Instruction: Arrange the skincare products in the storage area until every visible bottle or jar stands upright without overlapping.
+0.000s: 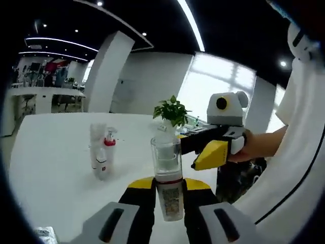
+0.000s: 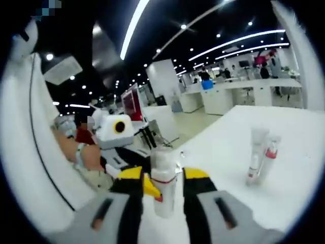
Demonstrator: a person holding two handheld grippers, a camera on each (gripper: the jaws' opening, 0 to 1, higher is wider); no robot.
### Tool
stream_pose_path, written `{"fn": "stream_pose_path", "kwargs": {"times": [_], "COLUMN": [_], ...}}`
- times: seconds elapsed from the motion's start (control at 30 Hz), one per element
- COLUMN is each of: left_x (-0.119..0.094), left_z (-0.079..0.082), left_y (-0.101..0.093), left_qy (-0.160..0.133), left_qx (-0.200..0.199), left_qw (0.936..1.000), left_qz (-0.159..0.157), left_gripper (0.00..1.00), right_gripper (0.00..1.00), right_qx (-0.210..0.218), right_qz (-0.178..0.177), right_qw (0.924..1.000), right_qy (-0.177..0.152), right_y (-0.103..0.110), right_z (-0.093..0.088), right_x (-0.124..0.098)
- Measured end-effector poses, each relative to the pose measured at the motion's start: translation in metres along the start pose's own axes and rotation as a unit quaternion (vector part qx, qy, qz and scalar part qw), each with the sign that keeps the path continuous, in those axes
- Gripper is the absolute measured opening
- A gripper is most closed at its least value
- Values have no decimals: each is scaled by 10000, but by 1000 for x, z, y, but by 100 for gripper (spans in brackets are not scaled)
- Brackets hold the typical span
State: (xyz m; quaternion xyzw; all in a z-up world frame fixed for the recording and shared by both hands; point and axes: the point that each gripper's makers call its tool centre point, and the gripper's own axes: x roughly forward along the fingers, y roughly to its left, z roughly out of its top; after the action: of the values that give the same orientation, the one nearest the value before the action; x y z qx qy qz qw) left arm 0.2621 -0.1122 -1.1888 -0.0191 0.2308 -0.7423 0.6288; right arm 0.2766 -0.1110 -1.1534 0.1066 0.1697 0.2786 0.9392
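Left tongs (image 1: 170,203): closed on the lower body of a clear-capped bottle (image 1: 167,178), jaws pinching both flanks at the label. The bottle's long axis runs straight up between the jaws, cap away from the tongs, so it is upright relative to the tongs and looks roughly plumb against the room's column. It seems to be carried above the white tabletop (image 1: 56,152), not resting on it; contact with the surface can't be confirmed.

Right tongs (image 2: 163,195): the same bottle (image 2: 163,178) sits between these jaws too in the right gripper view, but I can't tell if they actually clamp it or just flank it. In the left gripper view the right tongs come in from the right, held by a hand (image 1: 244,147), yellow tips just beside the bottle's cap, apparently not touching.

Landmark = the held bottle. Two more products, a tube (image 1: 97,147) and a red-collared pump bottle (image 1: 107,152), stand upright together on the tabletop, off to the left of the bottle and further from the left tongs; in the right gripper view the tube (image 2: 255,152) and pump bottle (image 2: 269,155) sit to its right. A small potted plant (image 1: 171,113) stands behind the bottle.

Judgement: the left tongs own the load, so the set-down is theirs. Key relation: the free spot lies between the held bottle and the standing pair; lower along the bottle's own axis, well apart from the pair to avoid knocking them.
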Motion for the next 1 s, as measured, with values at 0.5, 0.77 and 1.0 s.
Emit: {"fn": "stream_pose_path", "kwargs": {"times": [0.5,0.77,1.0], "left_x": [4,5,5], "left_z": [-14,-16,-14], "left_y": [-4,-7,-5], "left_qy": [521,575,537], "left_qx": [926,1056,1141], "left_qw": [9941,9923,9918], "left_qz": [-214,-282,-196], "left_gripper": [20,20,20], "right_gripper": [23,20,19], "right_qx": [-461,-500,-588], "right_qz": [67,40,-85], "right_qw": [9983,9981,9979], "right_qy": [354,359,274], "right_y": [6,9,9], "right_z": [-7,-9,-7], "right_x": [-3,-3,-2]}}
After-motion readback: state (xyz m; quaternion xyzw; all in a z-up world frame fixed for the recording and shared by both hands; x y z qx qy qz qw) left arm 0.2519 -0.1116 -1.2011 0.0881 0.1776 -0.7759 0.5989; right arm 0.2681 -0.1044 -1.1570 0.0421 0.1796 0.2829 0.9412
